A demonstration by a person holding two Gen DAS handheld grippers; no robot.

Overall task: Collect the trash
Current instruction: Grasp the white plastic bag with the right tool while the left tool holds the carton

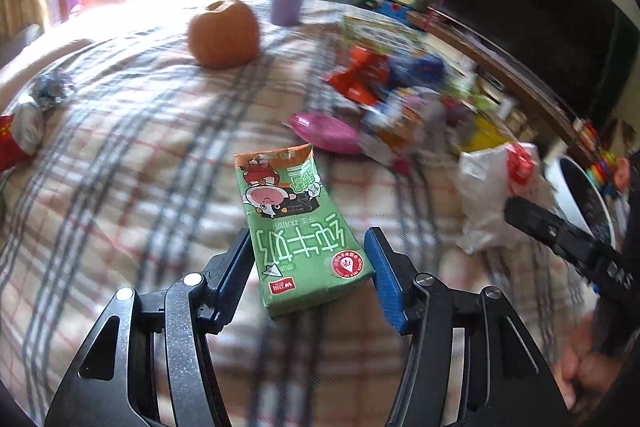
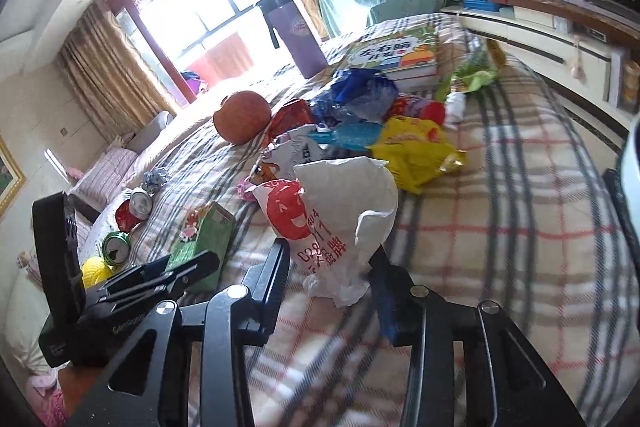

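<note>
The left gripper (image 1: pixel 310 269) pinches the green milk carton (image 1: pixel 298 227) by its near end, long axis pointing away over the plaid blanket (image 1: pixel 120 147). The right gripper (image 2: pixel 328 279) clamps the white plastic bag (image 2: pixel 344 211). Beyond lie wrappers (image 2: pixel 412 147) and an apple (image 1: pixel 224 35).

Milk carton (image 1: pixel 298 227) left of plastic bag (image 1: pixel 494 195)

A bed with a plaid bedspread (image 2: pixel 500 187) fills the room, with a bright overexposed window (image 2: pixel 208 3) framed by tan curtains (image 2: pixel 100 75) at the far end, pale walls, and a dark television (image 1: pixel 532 23) above a low wooden cabinet (image 1: pixel 500 67).
</note>
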